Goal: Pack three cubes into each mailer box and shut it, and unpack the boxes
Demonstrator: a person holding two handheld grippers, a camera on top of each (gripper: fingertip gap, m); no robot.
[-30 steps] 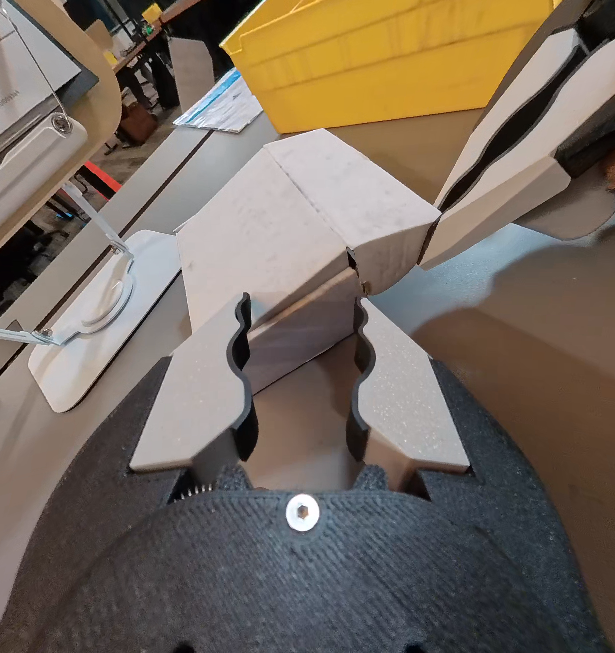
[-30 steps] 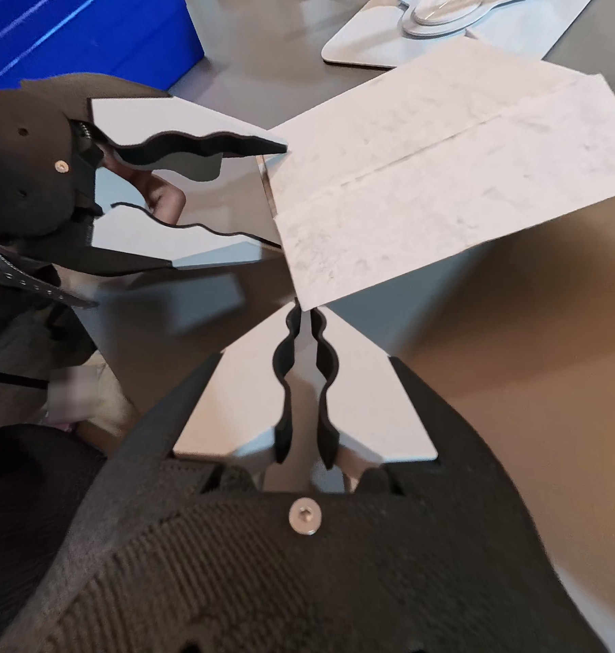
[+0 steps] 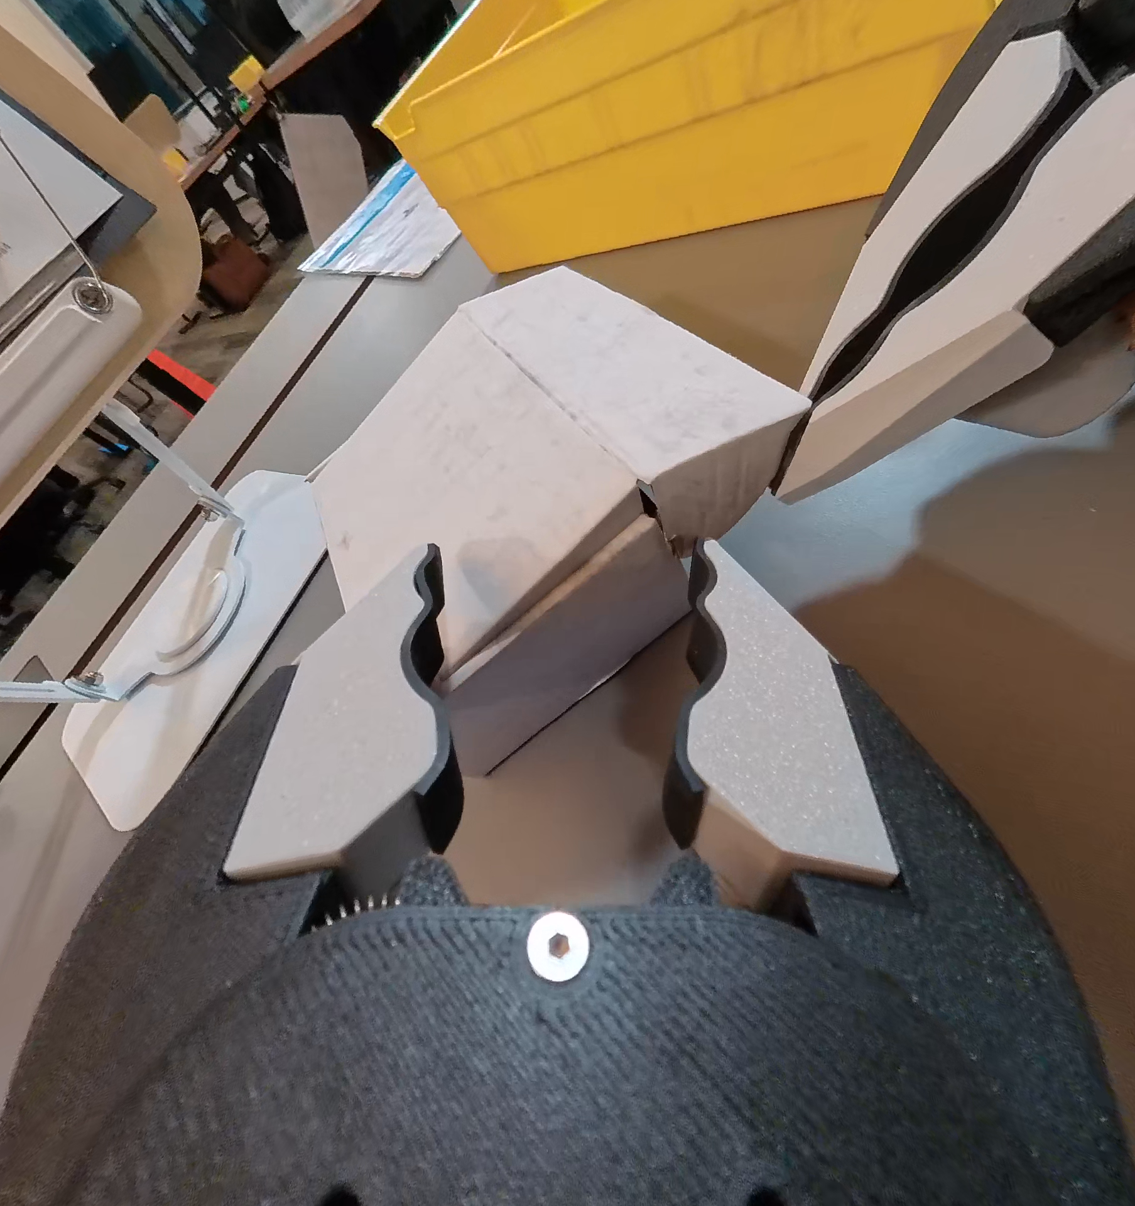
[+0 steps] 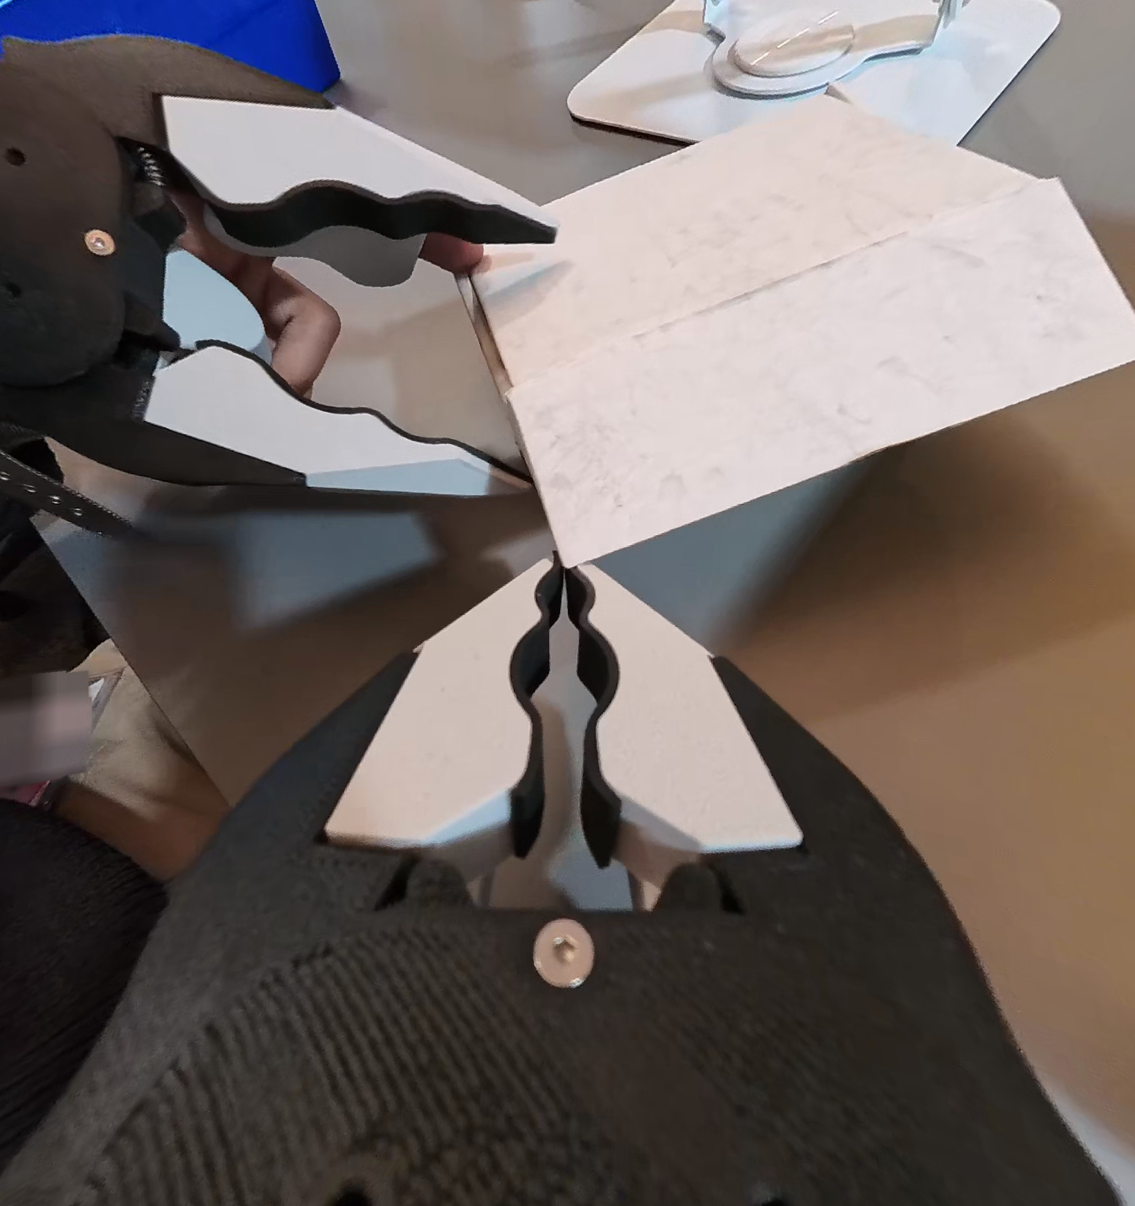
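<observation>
The tabletop (image 3: 943, 685) carries a yellow bin (image 3: 682, 130) behind the white mailer box (image 3: 486, 457), whose long axis runs left-right in the right wrist view. The left gripper (image 3: 564, 652) straddles one short end, fingers spread, gripping nothing. The right gripper (image 4: 564, 574), fingers nearly closed and empty, touches the front lid corner.
</observation>
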